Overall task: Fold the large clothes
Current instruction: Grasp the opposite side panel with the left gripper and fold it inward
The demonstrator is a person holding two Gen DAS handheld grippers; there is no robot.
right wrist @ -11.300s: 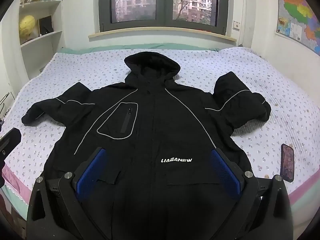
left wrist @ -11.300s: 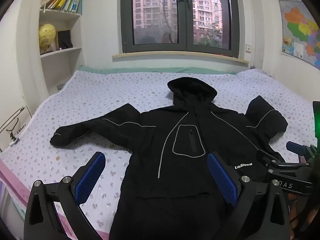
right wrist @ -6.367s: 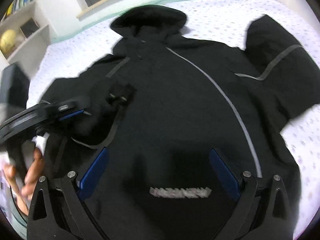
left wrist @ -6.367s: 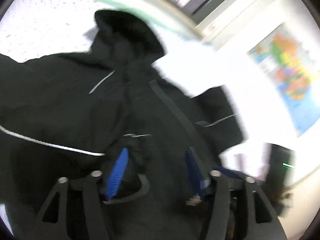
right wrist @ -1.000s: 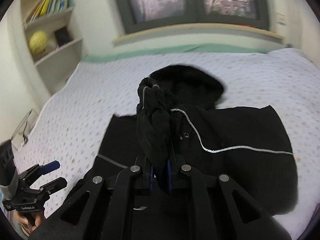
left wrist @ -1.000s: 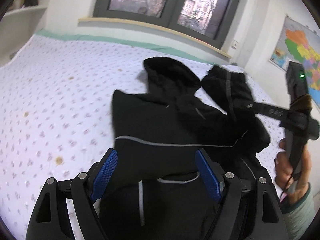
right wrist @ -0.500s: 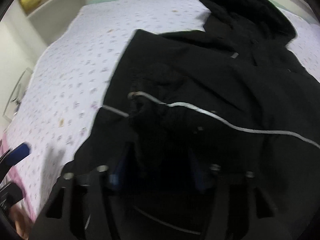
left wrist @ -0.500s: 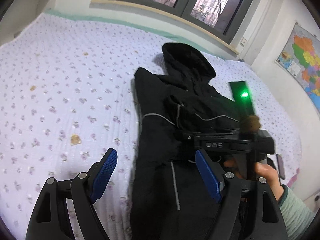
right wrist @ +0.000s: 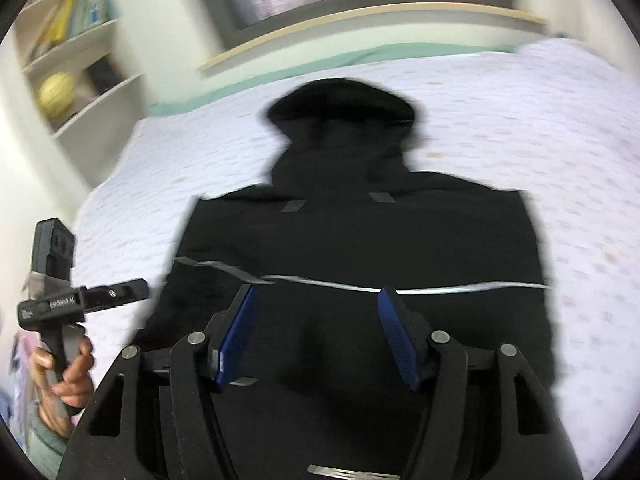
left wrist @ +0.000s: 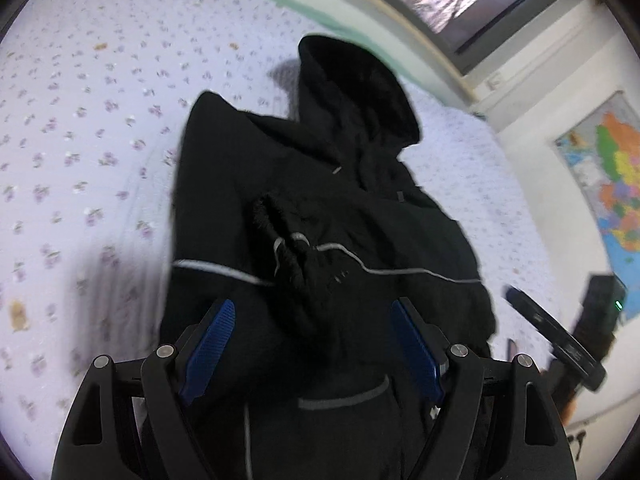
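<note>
A black hooded jacket (left wrist: 320,208) lies on the flowered bed sheet (left wrist: 80,128) with its hood (right wrist: 344,108) toward the window. Both sleeves are folded across the chest, and a cuff (left wrist: 288,248) lies bunched in the middle. My left gripper (left wrist: 314,344) hovers open over the jacket's lower half with nothing between its pads. My right gripper (right wrist: 316,332) is above the folded body (right wrist: 360,240). Its jaws are opening and the pads press on nothing. Each view shows the other gripper at its edge: the right gripper (left wrist: 560,352) and the left gripper (right wrist: 120,292), gripped by a hand (right wrist: 68,372).
A shelf unit with a yellow ball (right wrist: 56,92) stands left of the bed. The window sill (right wrist: 360,28) runs behind the bed's head. A coloured map (left wrist: 612,184) hangs on the right wall. Bare sheet (right wrist: 580,140) lies on both sides of the jacket.
The right gripper was shut on the sleeve cuff a second ago; it has let go, leaving the sleeve across the chest, and drawn back. The left gripper swung lower over the jacket.
</note>
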